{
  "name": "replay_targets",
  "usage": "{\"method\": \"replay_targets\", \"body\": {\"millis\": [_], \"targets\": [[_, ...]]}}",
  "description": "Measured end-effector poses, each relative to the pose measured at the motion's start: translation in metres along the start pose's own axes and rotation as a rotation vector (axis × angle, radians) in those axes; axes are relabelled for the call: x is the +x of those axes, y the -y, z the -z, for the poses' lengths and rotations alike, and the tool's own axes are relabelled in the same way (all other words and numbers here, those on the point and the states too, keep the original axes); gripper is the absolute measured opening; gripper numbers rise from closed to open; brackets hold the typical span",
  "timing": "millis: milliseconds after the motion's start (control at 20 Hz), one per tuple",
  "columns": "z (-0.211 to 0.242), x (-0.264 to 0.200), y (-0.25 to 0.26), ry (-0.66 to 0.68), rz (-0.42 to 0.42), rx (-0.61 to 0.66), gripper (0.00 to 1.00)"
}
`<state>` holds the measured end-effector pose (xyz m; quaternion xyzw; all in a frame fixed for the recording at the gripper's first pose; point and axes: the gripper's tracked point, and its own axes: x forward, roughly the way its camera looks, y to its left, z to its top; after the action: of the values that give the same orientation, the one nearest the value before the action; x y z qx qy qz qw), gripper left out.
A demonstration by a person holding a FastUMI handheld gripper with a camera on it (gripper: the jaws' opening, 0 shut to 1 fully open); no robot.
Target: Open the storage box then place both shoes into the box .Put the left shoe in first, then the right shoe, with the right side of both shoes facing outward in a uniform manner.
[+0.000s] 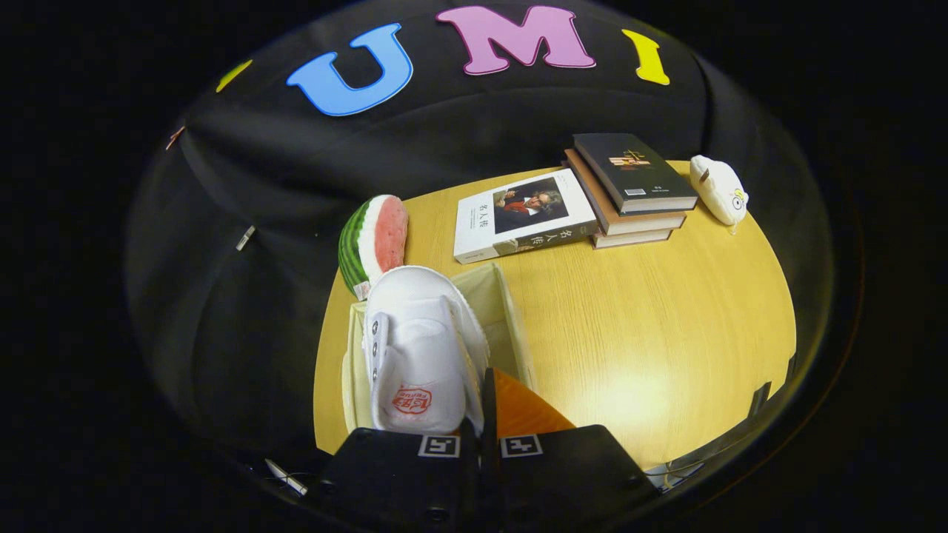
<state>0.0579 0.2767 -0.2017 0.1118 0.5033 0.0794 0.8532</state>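
- Gripper fingers sit pressed close together, with the rim of a white shoe pinched between them; both fingers appear to bear on that edge of the shoe.
- White shoe: held with its tongue and a red printed emblem facing the camera, toe pointing away from the fingers. It hangs above the open storage box; whether its sole touches the box floor cannot be told.
- Storage box: pale fabric walls, open at the top, standing on the wooden table just ahead of the fingers. The shoe covers most of the left portion of its opening.
- Orange surface: a flat triangular area just beside the fingers on their right; what it belongs to cannot be told.
- Watermelon-slice toy: just beyond the box, near the table's far-left rim, next to the shoe's toe.
- White-covered book: lying flat beyond the box, with a portrait on its cover.
- Stack of three books: touching the right side of the white-covered book, dark cover on top.
- White plush toy: just right of the stack, at the table's far edge.
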Motion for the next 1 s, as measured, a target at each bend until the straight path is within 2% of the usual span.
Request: {"method": "replay_targets", "body": {"millis": [150,250,350,450,500,750,1000], "targets": [[0.003,0.006,-0.002,-0.01,0.012,-0.001,0.08],[0.003,0.005,-0.014,-0.01,-0.023,0.006,0.2],[-0.011,-0.004,-0.028,0.032,-0.078,-0.011,0.56],[-0.023,-0.016,-0.029,0.068,-0.082,-0.064,0.92],[-0.024,-0.023,-0.029,0.088,-0.081,-0.096,0.99],[-0.056,-0.071,-0.018,0.287,-0.068,-0.198,0.99],[-0.115,-0.158,0.021,0.544,-0.005,-0.221,0.99]]}}
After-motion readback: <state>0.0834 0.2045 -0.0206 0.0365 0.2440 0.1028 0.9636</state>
